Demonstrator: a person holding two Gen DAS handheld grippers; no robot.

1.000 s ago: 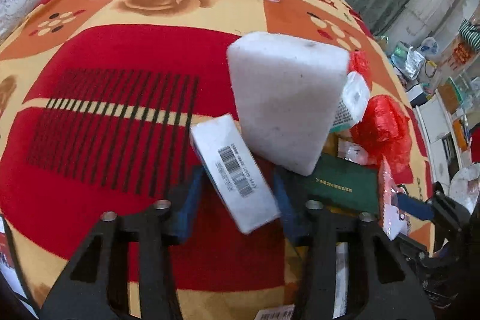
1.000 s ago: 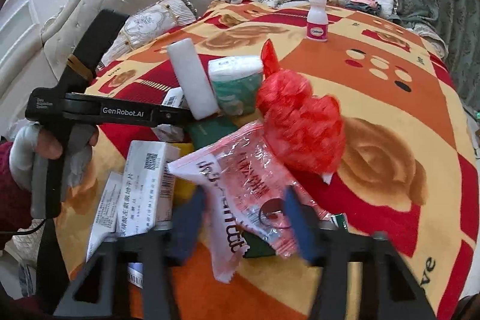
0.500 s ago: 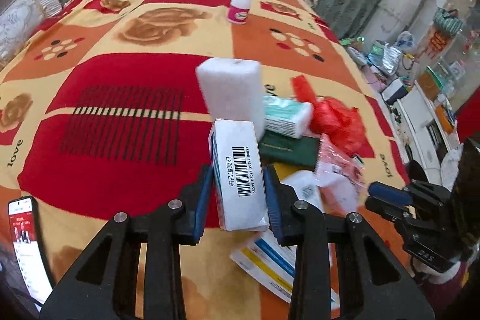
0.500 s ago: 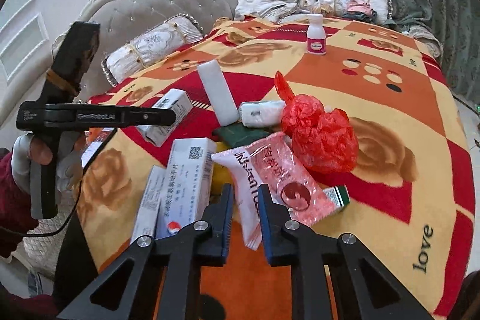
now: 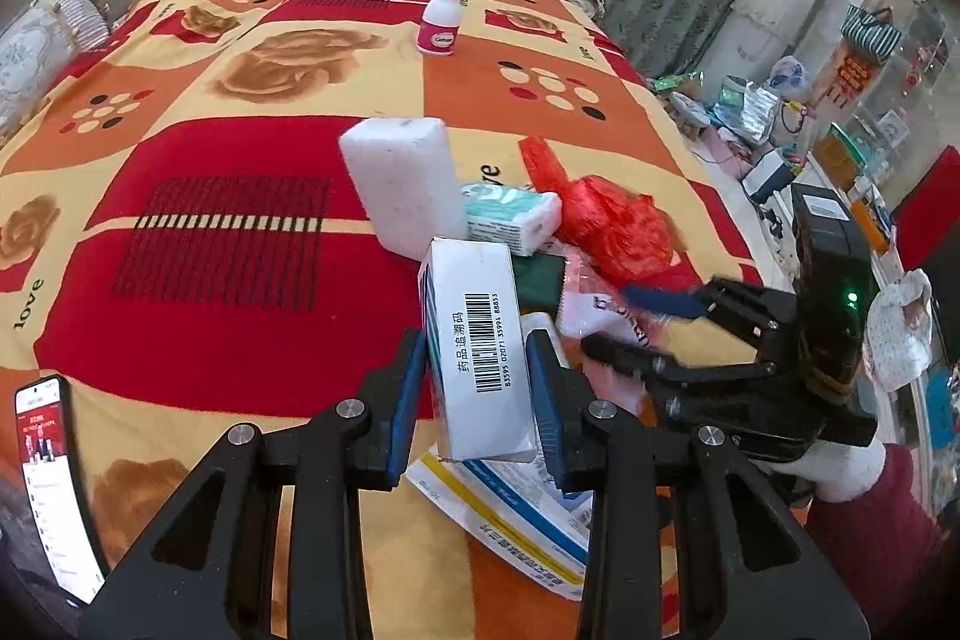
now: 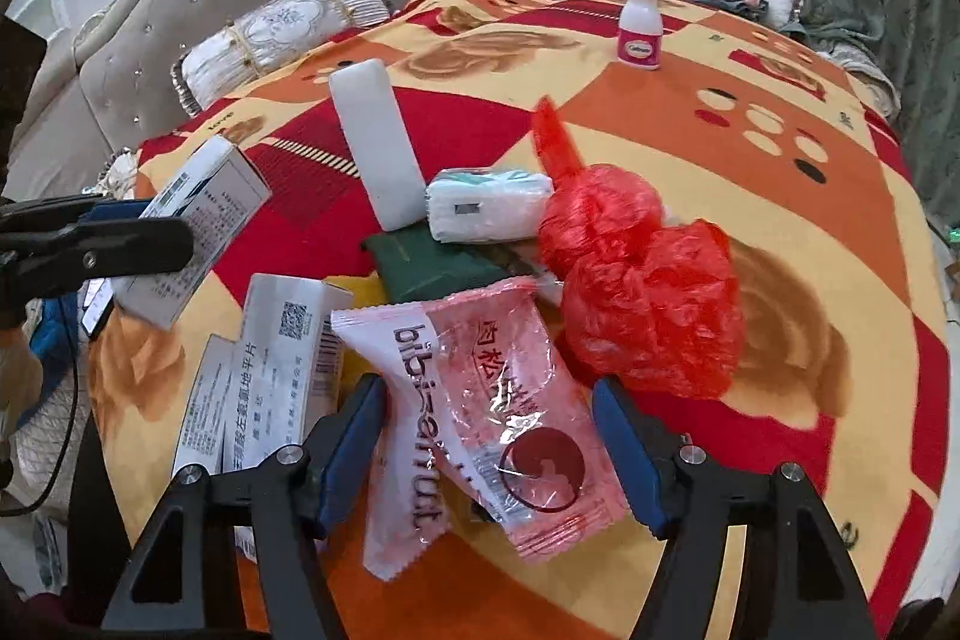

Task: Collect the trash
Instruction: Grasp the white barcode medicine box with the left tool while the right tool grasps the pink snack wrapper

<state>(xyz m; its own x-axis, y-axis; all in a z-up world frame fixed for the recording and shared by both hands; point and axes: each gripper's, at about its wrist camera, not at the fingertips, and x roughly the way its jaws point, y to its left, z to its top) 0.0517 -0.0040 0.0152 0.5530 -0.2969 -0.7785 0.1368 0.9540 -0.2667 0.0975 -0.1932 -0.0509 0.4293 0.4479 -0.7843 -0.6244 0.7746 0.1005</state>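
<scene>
Phone (image 5: 57, 484) is lying at the far left edge of the bed (image 5: 180, 280), on the red and yellow blanket. Left gripper (image 5: 474, 388) is clamping a white barcoded box (image 5: 477, 346), fingers (image 5: 403, 400) pressing both long sides, box lifted above the blanket; right wrist view is showing the same box (image 6: 192, 232) held off the left of the pile. Behind it a white foam block (image 5: 405, 187) is standing upright, with a tissue pack (image 5: 510, 217) leaning against it and a dark green booklet (image 6: 432, 262) under that. Flat white boxes (image 6: 270, 370) are lying at the pile's left. Right gripper (image 6: 489, 448) is sitting wide open, fingers straddling a pink snack wrapper (image 6: 480, 400) without squeezing it. Crumpled red plastic bag (image 6: 636, 292) is lying just right of the wrapper, touching the tissue pack. White pill bottle (image 6: 640, 25) is standing upright well apart, further back on the bed.
</scene>
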